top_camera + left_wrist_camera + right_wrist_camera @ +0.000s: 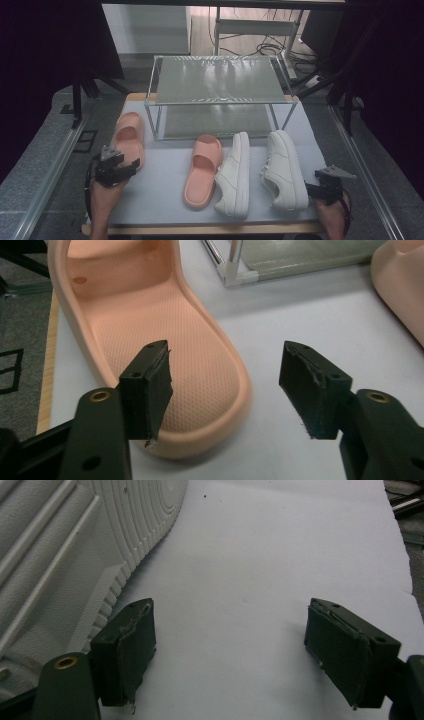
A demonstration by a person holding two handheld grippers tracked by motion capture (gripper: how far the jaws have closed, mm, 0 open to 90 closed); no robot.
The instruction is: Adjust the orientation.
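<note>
Left slipper (130,137), pink, at the mat's left edge beside the rack (220,95): left gripper (131,166) at its heel, jaws apart and straddling the rim, best eased deeper before clamping; right gripper (311,190) apart, idle beside the sneaker (285,167).

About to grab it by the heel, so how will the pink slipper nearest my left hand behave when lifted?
The pink slipper looks like thick moulded foam, so it is probably light and may bend a little. Its dimpled footbed and matte rim should grip rather than slip. It lies flat on the table, so it will hardly tip.
</note>
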